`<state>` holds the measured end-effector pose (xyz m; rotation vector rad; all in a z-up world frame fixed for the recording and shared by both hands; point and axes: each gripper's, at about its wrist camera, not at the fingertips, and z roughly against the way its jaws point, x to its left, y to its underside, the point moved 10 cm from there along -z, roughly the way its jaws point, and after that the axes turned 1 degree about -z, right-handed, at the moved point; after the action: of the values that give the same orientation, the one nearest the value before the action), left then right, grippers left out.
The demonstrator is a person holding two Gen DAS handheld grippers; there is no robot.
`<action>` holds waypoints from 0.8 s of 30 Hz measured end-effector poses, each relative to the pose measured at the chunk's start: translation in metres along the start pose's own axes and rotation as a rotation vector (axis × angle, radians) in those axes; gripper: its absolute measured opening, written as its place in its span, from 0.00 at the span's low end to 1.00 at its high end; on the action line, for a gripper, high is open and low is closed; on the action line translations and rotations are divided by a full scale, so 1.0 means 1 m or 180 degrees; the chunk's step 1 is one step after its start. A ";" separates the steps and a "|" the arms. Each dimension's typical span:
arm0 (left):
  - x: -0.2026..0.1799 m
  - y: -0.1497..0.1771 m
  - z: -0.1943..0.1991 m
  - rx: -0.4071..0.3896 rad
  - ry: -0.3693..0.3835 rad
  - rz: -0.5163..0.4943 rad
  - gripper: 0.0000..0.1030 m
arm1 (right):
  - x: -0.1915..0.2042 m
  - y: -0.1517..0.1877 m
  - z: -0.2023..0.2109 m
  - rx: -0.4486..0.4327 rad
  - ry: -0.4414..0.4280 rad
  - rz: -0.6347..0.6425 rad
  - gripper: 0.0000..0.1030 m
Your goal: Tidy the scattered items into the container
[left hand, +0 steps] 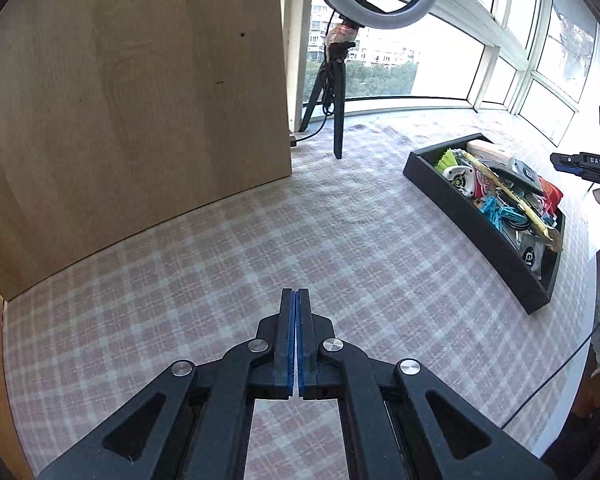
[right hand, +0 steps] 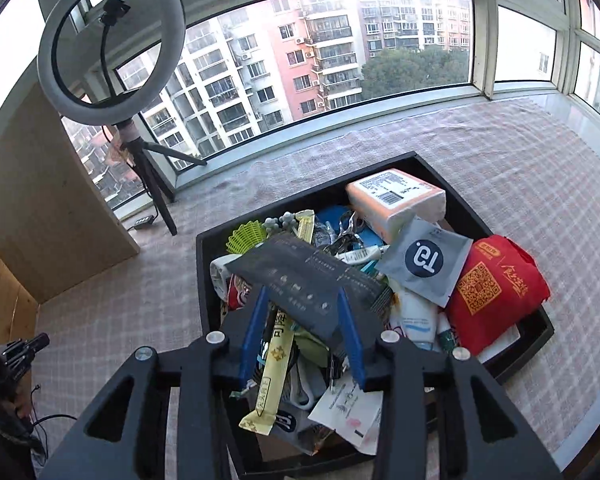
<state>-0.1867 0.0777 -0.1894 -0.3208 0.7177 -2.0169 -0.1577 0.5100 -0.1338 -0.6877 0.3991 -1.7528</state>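
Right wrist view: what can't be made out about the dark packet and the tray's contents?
- Whether the right tongs press the dark packet: its edges overlap the pads.
- Items under the packet: covered.
- Tray near edge: behind the tongs' body.
- Left wrist view: tray contents too small.

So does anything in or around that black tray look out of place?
The black tray is heaped well above its rim. A dark grey packet sits between the right gripper's open fingers on top, and the red bag droops over the right wall.
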 end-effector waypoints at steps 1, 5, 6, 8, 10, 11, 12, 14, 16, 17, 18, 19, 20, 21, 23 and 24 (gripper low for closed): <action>-0.005 0.000 0.002 0.0008 0.0014 -0.0007 0.00 | 0.000 0.005 0.000 0.0011 -0.0020 0.0004 0.35; -0.025 -0.001 0.013 -0.0018 0.0003 -0.0003 0.01 | 0.019 0.029 -0.001 0.0104 -0.0223 0.0028 0.35; -0.029 -0.001 0.017 -0.0036 -0.0010 0.0018 0.01 | 0.027 0.035 -0.001 0.0139 -0.0278 0.0050 0.35; -0.037 0.000 0.027 -0.0060 -0.0017 0.0089 0.01 | 0.041 0.047 0.001 0.0172 -0.0329 0.0134 0.35; -0.042 0.002 0.039 -0.0100 -0.0053 0.0169 0.06 | 0.057 0.056 0.007 0.0179 -0.0347 0.0248 0.35; -0.045 0.003 0.046 -0.0117 -0.0072 0.0206 0.09 | 0.065 0.061 0.010 0.0188 -0.0364 0.0304 0.36; -0.047 0.004 0.053 -0.0136 -0.0099 0.0243 0.19 | 0.074 0.066 0.014 0.0200 -0.0398 0.0354 0.36; -0.049 0.008 0.067 -0.0168 -0.0150 0.0319 0.36 | 0.091 0.074 0.021 0.0217 -0.0476 0.0443 0.37; -0.050 0.013 0.084 -0.0218 -0.0199 0.0384 0.44 | 0.107 0.083 0.028 0.0221 -0.0523 0.0531 0.42; -0.049 0.016 0.091 -0.0233 -0.0238 0.0417 0.45 | 0.115 0.088 0.031 0.0223 -0.0531 0.0578 0.45; -0.048 0.019 0.097 -0.0242 -0.0279 0.0445 0.49 | 0.123 0.093 0.034 0.0229 -0.0543 0.0628 0.46; -0.048 0.022 0.103 -0.0260 -0.0317 0.0463 0.58 | 0.131 0.098 0.036 0.0240 -0.0563 0.0679 0.46; -0.047 0.025 0.110 -0.0288 -0.0357 0.0475 0.63 | 0.139 0.104 0.039 0.0253 -0.0584 0.0720 0.46; -0.045 0.029 0.115 -0.0313 -0.0405 0.0500 0.66 | 0.147 0.110 0.042 0.0269 -0.0607 0.0753 0.46; -0.041 0.038 0.125 -0.0299 -0.0558 0.0557 0.67 | 0.162 0.121 0.047 0.0286 -0.0634 0.0824 0.46; -0.038 0.044 0.129 -0.0271 -0.0665 0.0581 0.69 | 0.168 0.126 0.050 0.0277 -0.0623 0.0856 0.47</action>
<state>-0.0728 0.0469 -0.1107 -0.4904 0.6769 -1.7539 -0.0602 0.3175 -0.1286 -0.7018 0.2655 -1.4266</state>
